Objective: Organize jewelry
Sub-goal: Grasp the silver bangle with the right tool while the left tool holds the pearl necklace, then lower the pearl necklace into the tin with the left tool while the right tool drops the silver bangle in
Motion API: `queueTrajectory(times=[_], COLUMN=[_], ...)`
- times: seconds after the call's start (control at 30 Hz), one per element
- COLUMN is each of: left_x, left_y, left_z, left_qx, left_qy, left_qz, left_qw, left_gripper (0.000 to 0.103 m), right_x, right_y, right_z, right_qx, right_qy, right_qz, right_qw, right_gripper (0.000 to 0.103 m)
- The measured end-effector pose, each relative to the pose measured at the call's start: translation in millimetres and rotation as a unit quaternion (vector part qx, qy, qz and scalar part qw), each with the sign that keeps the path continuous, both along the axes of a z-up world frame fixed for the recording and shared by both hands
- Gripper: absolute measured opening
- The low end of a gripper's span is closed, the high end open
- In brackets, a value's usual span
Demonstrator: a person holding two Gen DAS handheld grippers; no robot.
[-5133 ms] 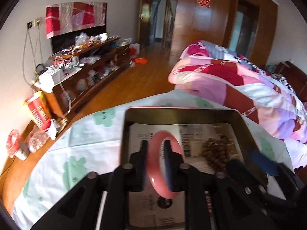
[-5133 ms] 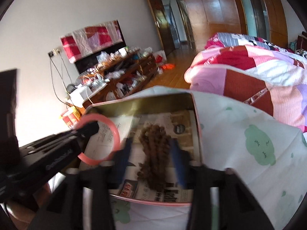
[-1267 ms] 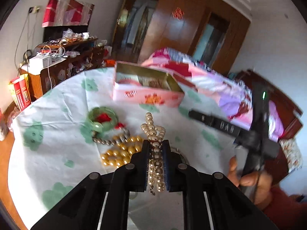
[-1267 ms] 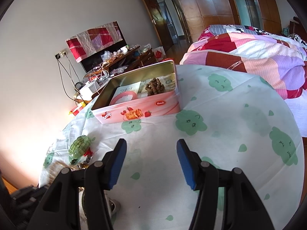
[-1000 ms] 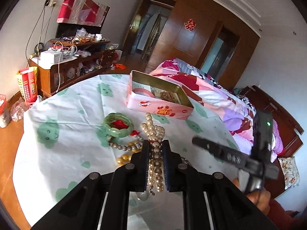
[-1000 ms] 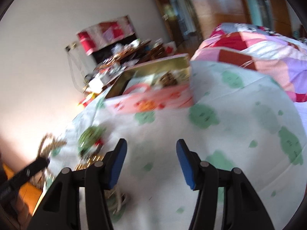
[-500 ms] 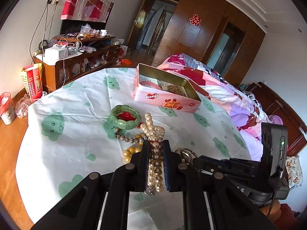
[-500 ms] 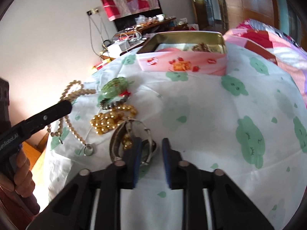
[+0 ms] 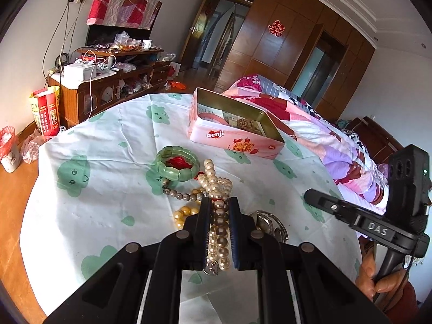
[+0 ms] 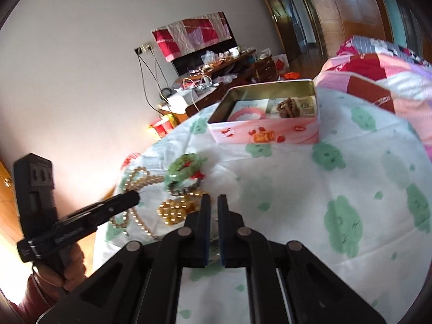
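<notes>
My left gripper [image 9: 218, 202] is shut on a white pearl necklace [image 9: 216, 183], whose strands trail out past both ends of the pads. In the right wrist view the left gripper [image 10: 132, 197] holds those pearls [image 10: 140, 178] over the table's left edge. My right gripper [image 10: 214, 198] is shut just in front of the gold bead strand [image 10: 175, 208]. Something silvery shows in its narrow gap, and I cannot tell if it is gripped. A silver bangle [image 9: 272, 224] lies beside the left fingers. The green bracelet [image 9: 176, 163] lies further back.
A pink tin [image 9: 235, 137] stands open at the back of the table, with a pink bangle [image 10: 245, 113] and brown beads [image 10: 290, 106] inside. A grey pearl strand [image 9: 183, 195] lies in the pile. A quilted bed [image 9: 324, 135] is on the right, a cluttered cabinet [image 9: 102, 86] on the left.
The right gripper went from wide open to shut while swinging over the jewelry pile, then drew back to the right. The left gripper kept still, holding the pearls.
</notes>
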State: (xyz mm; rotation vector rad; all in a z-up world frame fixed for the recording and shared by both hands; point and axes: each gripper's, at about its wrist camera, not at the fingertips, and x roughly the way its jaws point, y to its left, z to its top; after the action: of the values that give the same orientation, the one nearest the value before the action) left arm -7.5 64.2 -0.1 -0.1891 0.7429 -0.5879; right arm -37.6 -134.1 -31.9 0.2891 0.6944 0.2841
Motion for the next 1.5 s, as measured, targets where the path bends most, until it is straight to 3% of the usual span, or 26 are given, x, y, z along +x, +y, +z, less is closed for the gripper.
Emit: queueTrajectory(times=[0.37,0.5,0.57,0.77,0.8,0.83,0.93,1.1,1.27,1.5], left_x=[3,3,3,2,2,2,3,4,6,11], left_y=[3,4,4,5,5,6,9,9,3,-9], left_z=[-2,-3,-4,-2,-2,-2,-1,0,1,2], left_qx=[0.006,0.004,0.005,0.008,0.01,0.01,0.003,-0.003,0.002,0.005], left_qy=[0.002,0.005,0.005,0.001,-0.001,-0.002,-0.002,-0.006,-0.008,-0.011], left_qz=[0.003,0.006,0.007,0.01,0.011,0.012,0.014,0.014,0.008,-0.004], left_qw=[1.0,1.0,0.9999,0.9999,0.9999,0.9999,0.9999,0.9999,0.9999,0.9999], left_gripper=[0.012,0.012,0.012,0.012,0.012,0.012,0.012,0.012,0.012,0.012], right_x=[10,12,16,32,34,35,27,15,14,26], right_y=[12,14,17,26,27,29,35,23,5,-4], right_z=[-34,-40,-43,-46,-45,-45,-37,-11,14,27], right_qx=[-0.015,-0.028,-0.035,-0.07,-0.076,-0.079,-0.102,-0.027,0.043,0.063], right_qy=[0.068,0.081,0.086,0.106,0.109,0.112,0.091,0.042,-0.008,-0.022], right_qz=[0.019,0.014,0.016,0.029,0.032,0.042,0.048,0.044,0.039,0.029], right_qw=[0.997,0.996,0.996,0.991,0.991,0.99,0.989,0.998,0.998,0.997], right_gripper=[0.011,0.025,0.027,0.027,0.015,0.011,0.009,0.008,0.008,0.008])
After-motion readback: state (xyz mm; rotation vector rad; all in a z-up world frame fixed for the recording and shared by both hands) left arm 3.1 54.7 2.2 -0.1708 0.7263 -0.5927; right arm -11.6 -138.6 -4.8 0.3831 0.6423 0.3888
